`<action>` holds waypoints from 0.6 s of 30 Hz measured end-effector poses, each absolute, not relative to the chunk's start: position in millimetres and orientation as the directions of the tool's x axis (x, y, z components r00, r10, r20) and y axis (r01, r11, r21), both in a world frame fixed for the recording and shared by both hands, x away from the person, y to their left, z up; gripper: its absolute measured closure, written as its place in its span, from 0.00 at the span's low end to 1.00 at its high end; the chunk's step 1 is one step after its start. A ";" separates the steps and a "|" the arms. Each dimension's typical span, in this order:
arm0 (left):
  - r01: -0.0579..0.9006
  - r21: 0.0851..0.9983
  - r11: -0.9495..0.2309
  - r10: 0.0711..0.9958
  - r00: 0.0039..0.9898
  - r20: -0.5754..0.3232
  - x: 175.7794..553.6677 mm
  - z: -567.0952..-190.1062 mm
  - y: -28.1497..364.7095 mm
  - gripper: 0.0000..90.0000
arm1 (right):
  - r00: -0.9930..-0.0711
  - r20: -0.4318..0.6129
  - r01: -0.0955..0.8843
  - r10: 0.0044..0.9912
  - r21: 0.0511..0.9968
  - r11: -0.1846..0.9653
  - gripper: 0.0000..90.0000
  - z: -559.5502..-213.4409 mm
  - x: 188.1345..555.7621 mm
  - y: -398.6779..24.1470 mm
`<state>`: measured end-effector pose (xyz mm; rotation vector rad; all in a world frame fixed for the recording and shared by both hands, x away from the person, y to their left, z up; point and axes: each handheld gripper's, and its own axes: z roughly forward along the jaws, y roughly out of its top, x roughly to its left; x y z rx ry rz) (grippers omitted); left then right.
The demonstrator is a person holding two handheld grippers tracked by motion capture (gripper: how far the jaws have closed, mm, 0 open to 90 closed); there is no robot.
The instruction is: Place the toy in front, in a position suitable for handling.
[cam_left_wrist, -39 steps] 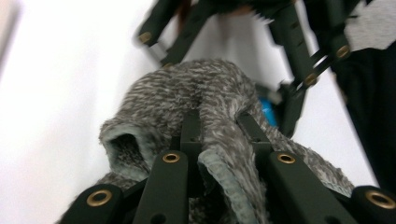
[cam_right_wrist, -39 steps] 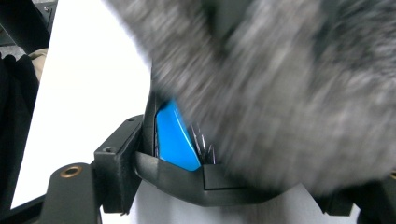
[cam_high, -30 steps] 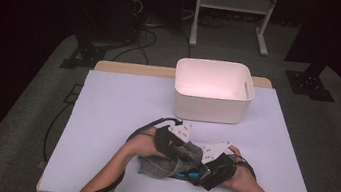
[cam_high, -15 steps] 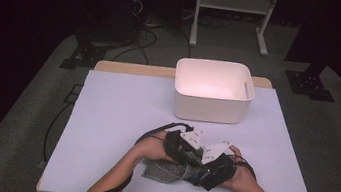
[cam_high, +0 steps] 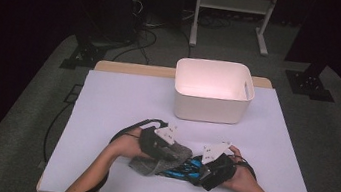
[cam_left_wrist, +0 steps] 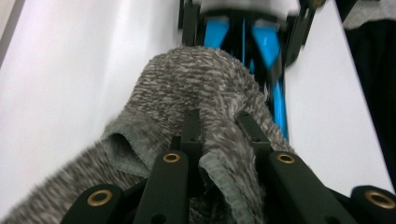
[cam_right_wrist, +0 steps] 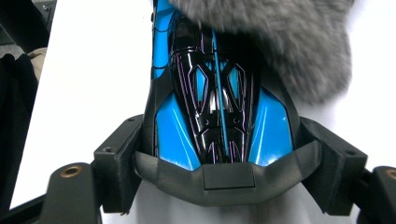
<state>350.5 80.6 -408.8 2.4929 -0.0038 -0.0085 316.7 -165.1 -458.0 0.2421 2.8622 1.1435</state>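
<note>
Two handheld grippers work at the table's near edge. The left gripper (cam_high: pixel 170 151) is clamped narrowly on a fuzzy grey knitted cloth (cam_left_wrist: pixel 205 93), draped over the front of a glossy blue and black toy car (cam_right_wrist: pixel 215 102). The right gripper (cam_high: pixel 203 169) grips the car's rear between widely spread jaws. Wiping looks underway; the white plastic bin (cam_high: pixel 212 89) beyond holds nothing.

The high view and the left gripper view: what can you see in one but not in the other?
The high view alone has the white bin, both forearms, and the right tongs gripping the far end of the blue and black toy car. The left gripper view alone shows, close up, the left tongs pinching a fold of the fuzzy grey cloth. Both show the cloth draped over the car on the white table.
</note>
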 end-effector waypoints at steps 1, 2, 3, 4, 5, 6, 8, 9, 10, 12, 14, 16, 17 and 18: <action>0.012 0.608 -0.794 0.007 1.000 -0.011 350.3 -409.8 86.1 0.84 | -0.986 0.011 0.126 0.163 0.690 0.713 0.25 -458.2 316.7 -165.3; 0.033 0.609 -0.792 0.027 0.999 -0.019 349.4 -412.0 97.3 0.84 | -0.987 0.012 0.127 0.163 0.690 0.713 0.25 -458.2 316.9 -165.3; 0.033 0.609 -0.792 0.027 0.999 -0.019 349.4 -412.0 97.3 0.84 | -0.987 0.012 0.127 0.163 0.690 0.713 0.25 -458.2 316.9 -165.3; 0.042 0.609 -0.792 0.036 0.999 -0.021 348.2 -413.2 103.8 0.84 | -0.986 0.016 0.130 0.165 0.691 0.711 0.25 -458.3 316.8 -165.3; 0.049 0.610 -0.791 0.044 0.999 -0.023 347.1 -414.3 108.2 0.84 | -0.986 0.016 0.130 0.165 0.691 0.711 0.25 -458.3 316.8 -165.3; 0.054 0.610 -0.790 0.049 0.998 -0.025 346.2 -415.1 111.3 0.84 | -0.986 0.015 0.129 0.164 0.691 0.711 0.25 -458.4 316.9 -165.4; 0.065 0.611 -0.789 0.059 0.998 -0.030 344.0 -416.6 117.7 0.84 | -0.986 0.017 0.130 0.165 0.691 0.711 0.25 -458.3 317.0 -165.3; 0.068 0.612 -0.788 0.061 0.998 -0.032 342.9 -417.2 120.6 0.84 | -0.986 0.017 0.130 0.165 0.691 0.711 0.25 -458.3 317.0 -165.3; 0.072 0.614 -0.786 0.065 0.997 -0.034 341.9 -417.8 122.4 0.84 | -0.986 0.016 0.130 0.165 0.690 0.712 0.25 -458.3 317.1 -165.4; 0.076 0.625 -0.777 0.065 0.997 -0.039 340.8 -418.9 125.1 0.84 | -0.986 0.014 0.129 0.166 0.691 0.711 0.25 -458.4 316.9 -165.3; 0.078 0.635 -0.768 0.064 0.997 -0.046 339.6 -419.2 124.3 0.84 | -0.986 0.016 0.131 0.167 0.692 0.710 0.25 -458.5 316.8 -165.3; 0.070 0.644 -0.762 0.051 0.998 -0.047 338.2 -418.6 119.3 0.84 | -0.986 0.017 0.132 0.167 0.692 0.710 0.25 -458.5 316.8 -165.3; 0.058 0.644 -0.763 0.040 0.998 -0.042 337.8 -417.8 115.5 0.84 | -0.986 0.018 0.132 0.167 0.692 0.709 0.25 -458.5 316.9 -165.4; 0.048 0.645 -0.762 0.029 0.999 -0.041 337.2 -416.6 110.9 0.84 | -0.986 0.020 0.135 0.168 0.693 0.708 0.25 -458.6 316.8 -165.5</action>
